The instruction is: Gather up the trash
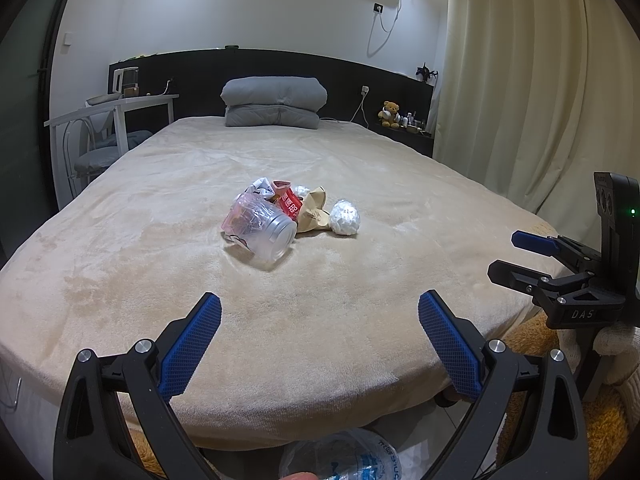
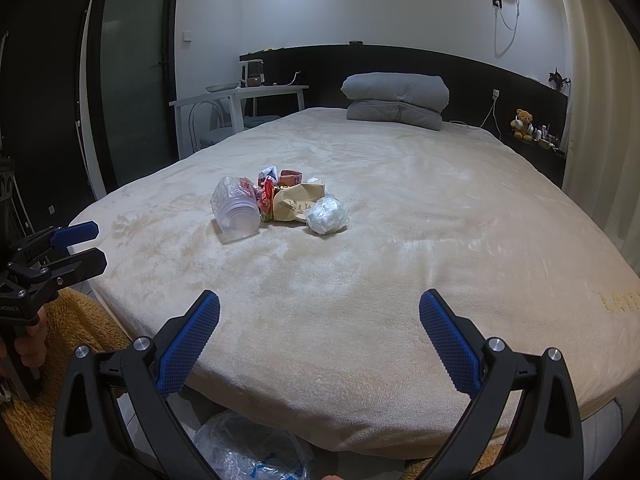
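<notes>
A small pile of trash lies in the middle of the beige bed (image 1: 320, 344) (image 2: 400, 280): a clear plastic cup (image 1: 262, 230) (image 2: 236, 210) on its side, a red wrapper (image 1: 289, 202) (image 2: 266, 198), a crumpled brown paper bag (image 1: 314, 210) (image 2: 298, 202) and a white crumpled ball (image 1: 345, 217) (image 2: 327, 215). My left gripper (image 1: 320, 312) is open and empty at the bed's near edge, well short of the pile. My right gripper (image 2: 320, 312) is open and empty, also at the near edge. Each gripper shows in the other's view, the right one (image 1: 506, 254) and the left one (image 2: 92, 246).
A clear plastic bag (image 1: 340, 456) (image 2: 252, 448) sits on the floor below the bed's edge. A folded grey quilt (image 1: 274, 102) (image 2: 396, 100) lies at the headboard. A white desk and chair (image 1: 108, 120) stand at left, curtains (image 1: 520, 80) at right.
</notes>
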{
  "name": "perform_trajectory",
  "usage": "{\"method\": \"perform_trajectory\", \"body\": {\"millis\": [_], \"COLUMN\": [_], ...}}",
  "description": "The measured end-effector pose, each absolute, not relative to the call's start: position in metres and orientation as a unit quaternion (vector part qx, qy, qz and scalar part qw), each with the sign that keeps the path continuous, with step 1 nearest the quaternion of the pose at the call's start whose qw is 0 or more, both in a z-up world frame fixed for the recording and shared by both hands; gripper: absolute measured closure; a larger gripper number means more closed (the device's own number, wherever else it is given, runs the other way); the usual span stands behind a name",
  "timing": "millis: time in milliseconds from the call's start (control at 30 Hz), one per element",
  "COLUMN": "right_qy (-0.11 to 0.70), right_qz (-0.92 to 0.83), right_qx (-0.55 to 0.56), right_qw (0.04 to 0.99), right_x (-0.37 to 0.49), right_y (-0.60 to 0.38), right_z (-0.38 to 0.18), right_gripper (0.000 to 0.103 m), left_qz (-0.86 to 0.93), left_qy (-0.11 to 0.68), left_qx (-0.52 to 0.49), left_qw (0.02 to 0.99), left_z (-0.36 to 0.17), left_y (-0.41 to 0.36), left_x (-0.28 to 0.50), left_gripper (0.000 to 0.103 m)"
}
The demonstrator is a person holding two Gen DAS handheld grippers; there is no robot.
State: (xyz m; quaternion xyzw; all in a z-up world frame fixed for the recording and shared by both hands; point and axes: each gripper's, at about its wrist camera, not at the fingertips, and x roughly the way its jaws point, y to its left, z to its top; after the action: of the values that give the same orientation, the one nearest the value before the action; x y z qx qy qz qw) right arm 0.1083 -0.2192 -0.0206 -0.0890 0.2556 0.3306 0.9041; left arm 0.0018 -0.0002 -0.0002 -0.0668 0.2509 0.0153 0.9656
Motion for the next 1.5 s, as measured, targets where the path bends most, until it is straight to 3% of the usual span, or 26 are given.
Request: {"method": "perform_trajectory", "body": {"millis": [1133, 1500], "right_qy": [0.252, 0.262], "right_qz": [0.344, 0.378], "right_qx": [-0.076, -0.077], "right_qw": [0.901, 0.884], "right_x": [0.107, 0.159], "right_y": [-0.220, -0.201], "right_z": [-0.014, -0.008], "right_gripper": [0.004, 0.004], "left_qz": [0.004, 0.009], "left_qy": [0.258, 0.265], "left_qx": [-0.089, -0.067], "left_qw": [0.962, 0.962], "left_z": [0.006, 0.014], "left_y": [0.013, 0.041], "left_x": [0.006, 0.051], "left_gripper": [0.006, 0.006]}}
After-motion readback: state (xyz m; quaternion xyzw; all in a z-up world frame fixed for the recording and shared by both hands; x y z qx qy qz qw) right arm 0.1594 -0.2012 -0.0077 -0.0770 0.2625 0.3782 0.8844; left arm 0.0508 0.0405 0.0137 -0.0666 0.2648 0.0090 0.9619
